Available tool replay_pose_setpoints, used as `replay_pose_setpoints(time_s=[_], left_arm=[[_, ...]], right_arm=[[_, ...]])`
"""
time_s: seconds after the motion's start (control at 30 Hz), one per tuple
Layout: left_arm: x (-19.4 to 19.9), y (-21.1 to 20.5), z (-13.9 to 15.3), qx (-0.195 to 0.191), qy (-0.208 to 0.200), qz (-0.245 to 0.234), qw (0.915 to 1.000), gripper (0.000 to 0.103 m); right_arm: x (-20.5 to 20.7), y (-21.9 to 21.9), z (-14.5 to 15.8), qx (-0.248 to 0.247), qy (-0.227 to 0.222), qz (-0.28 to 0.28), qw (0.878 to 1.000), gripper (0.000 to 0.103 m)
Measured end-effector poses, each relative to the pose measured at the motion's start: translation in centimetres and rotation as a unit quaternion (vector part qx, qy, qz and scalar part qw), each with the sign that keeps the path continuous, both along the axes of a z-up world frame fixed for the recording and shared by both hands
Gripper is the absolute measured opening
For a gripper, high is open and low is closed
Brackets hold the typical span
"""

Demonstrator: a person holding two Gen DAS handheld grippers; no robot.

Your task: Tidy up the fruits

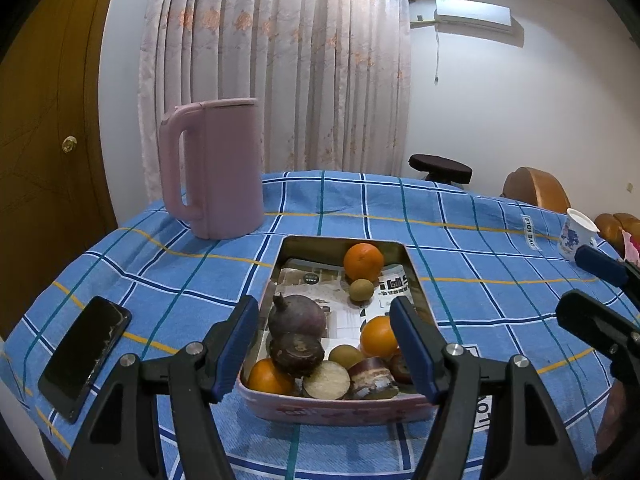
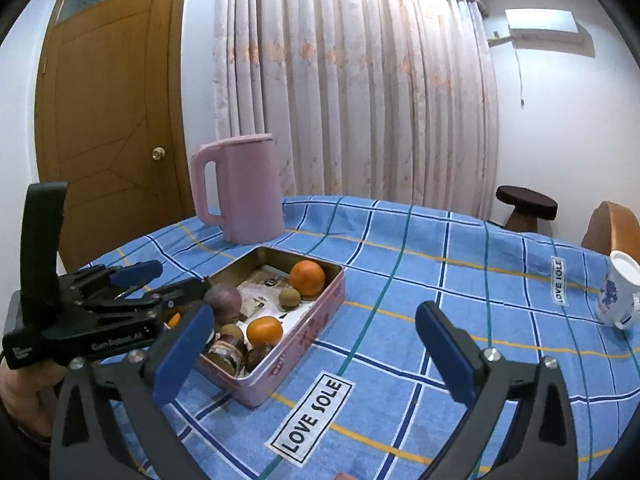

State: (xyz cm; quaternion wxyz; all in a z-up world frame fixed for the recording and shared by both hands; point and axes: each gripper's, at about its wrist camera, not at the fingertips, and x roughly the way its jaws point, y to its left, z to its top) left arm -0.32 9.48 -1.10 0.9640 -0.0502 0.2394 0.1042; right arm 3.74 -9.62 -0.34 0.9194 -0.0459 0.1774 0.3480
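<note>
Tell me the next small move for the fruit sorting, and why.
Probably ease the left tool down toward the near orange in the tin. Both tools are open and empty, the left one hangs right over the piled fruit, and the right tool sits off to the side over bare cloth.

3 oranges [image 1: 363,261], 2 kiwis [image 1: 361,289], 1 tin [image 1: 336,410], 1 jug [image 1: 214,168], 1 phone [image 1: 86,354], 1 cup [image 1: 576,234].

My left gripper [image 1: 324,344] has black triangular arms with silver screws at the joints and blue ribbed pads on its fingers [image 1: 240,344]. My right gripper [image 2: 316,352], lower centre of its frame, is built the same. At the left edge there, white lettering marks the left gripper's black body.
</note>
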Motion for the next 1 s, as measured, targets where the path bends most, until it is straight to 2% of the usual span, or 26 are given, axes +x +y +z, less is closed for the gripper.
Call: replay_pose_setpoints(time_s=[1.0], left_arm=[[-0.27,-0.19,0.14,0.002,0.000,-0.003,1.0000,0.070]], right_arm=[[-0.85,-1.10,0.44,0.013,-0.015,-0.008,1.000,0.103]])
